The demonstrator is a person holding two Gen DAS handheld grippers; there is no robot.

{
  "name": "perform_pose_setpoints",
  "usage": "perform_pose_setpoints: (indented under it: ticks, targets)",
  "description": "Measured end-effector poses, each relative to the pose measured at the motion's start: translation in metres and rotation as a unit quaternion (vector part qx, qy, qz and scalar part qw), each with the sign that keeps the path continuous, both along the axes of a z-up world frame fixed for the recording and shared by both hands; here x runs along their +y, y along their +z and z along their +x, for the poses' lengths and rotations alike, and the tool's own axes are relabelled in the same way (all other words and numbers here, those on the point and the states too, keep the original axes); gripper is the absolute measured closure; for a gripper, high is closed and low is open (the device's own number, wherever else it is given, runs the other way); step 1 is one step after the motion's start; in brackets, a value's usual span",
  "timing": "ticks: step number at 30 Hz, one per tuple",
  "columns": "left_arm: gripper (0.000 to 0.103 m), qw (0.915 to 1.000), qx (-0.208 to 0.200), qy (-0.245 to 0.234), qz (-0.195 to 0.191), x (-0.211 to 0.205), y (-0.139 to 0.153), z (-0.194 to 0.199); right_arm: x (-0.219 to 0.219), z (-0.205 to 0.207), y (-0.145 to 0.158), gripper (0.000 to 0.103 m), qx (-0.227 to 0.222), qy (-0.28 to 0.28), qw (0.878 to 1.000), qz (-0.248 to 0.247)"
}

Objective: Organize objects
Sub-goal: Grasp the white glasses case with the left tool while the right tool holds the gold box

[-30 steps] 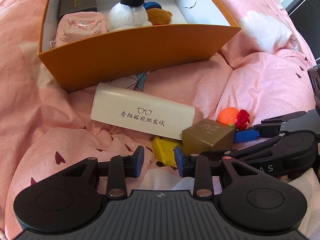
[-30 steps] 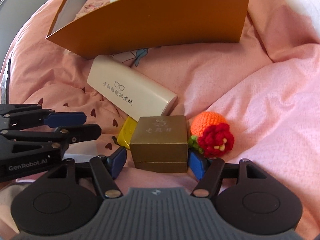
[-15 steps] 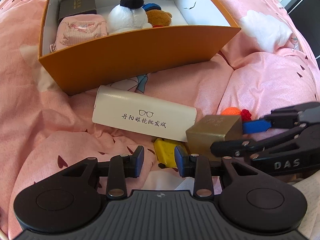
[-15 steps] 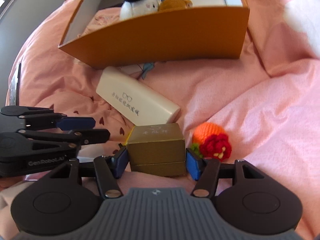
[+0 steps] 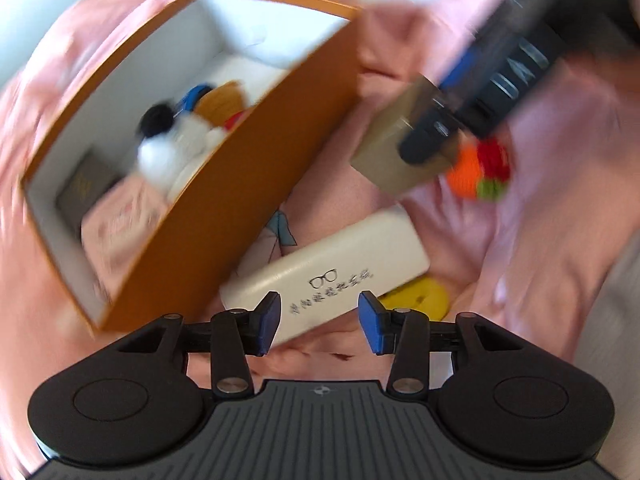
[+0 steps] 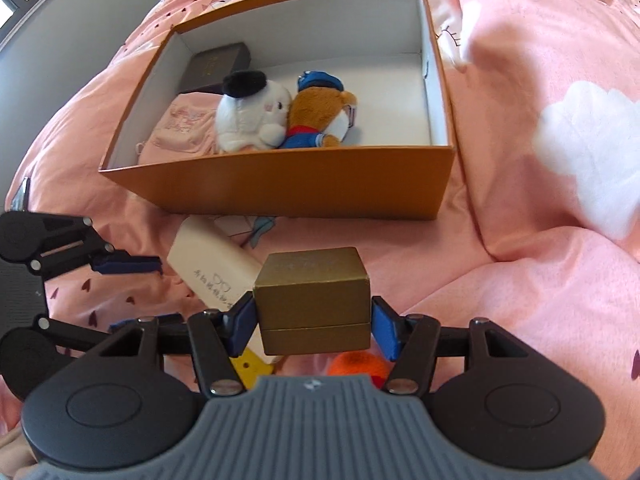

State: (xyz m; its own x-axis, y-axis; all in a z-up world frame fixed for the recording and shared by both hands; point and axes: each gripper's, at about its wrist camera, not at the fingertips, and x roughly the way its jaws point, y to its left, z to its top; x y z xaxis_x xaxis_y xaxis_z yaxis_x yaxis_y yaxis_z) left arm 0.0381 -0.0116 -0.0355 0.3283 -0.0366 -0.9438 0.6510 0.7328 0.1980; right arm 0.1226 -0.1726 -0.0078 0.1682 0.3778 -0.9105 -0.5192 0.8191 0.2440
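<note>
Two plush toys (image 6: 280, 112), a pouch (image 6: 180, 130) and a dark case (image 6: 216, 66) fill our orange box (image 6: 304, 184); our right gripper (image 6: 314, 322) clamps the gold box (image 6: 314, 298), our left gripper (image 5: 318, 322) gapes empty.

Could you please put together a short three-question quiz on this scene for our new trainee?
1. True or false: the right gripper is shut on the gold box.
2. Which lies in the orange box? A) glasses case B) white plush C) crocheted orange
3. Fill in: the left gripper is ____, above the glasses case.

Key: 1 true. 2 B, the white plush. 3 open.
</note>
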Motion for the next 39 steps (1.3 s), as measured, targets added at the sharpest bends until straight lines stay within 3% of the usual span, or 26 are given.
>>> perform_pose_setpoints:
  ticks: [3,6,9,12,19,27,33,39]
  targets:
    - [0.049,0.9905,-0.012,-0.119,0.068,-0.015,-0.013,-0.007,-0.004,0.004,-0.013,0.041,0.011,-0.013,1.0,-0.01]
    - [0.046,0.9667,-0.021,-0.223,0.124,-0.026,-0.03,-0.016,-0.008,0.005,-0.024,0.041,0.027,-0.026,0.999,-0.005]
    - [0.044,0.9418,-0.023,-0.299,0.152,-0.031,-0.045,-0.021,-0.012,0.003,-0.031,0.041,0.037,-0.037,0.999,0.003]
    - [0.042,0.925,-0.016,-0.337,0.175,-0.033,-0.061,-0.019,-0.014,0.001,-0.034,0.041,0.041,-0.04,0.998,0.008]
    - [0.034,0.9035,0.006,-0.388,0.181,-0.041,-0.077,-0.015,-0.017,0.006,-0.041,0.041,0.056,-0.046,0.997,0.017]
    - [0.029,0.8911,0.047,-0.415,0.177,-0.048,-0.094,-0.004,-0.018,0.01,-0.044,0.041,0.064,-0.042,0.997,0.022]
    - [0.032,0.8933,0.072,-0.411,0.168,-0.051,-0.106,0.0,-0.019,0.013,-0.047,0.041,0.069,-0.043,0.996,0.025]
    - [0.033,0.9026,0.082,-0.386,0.173,-0.052,-0.108,-0.005,-0.019,0.014,-0.047,0.041,0.071,-0.043,0.996,0.027]
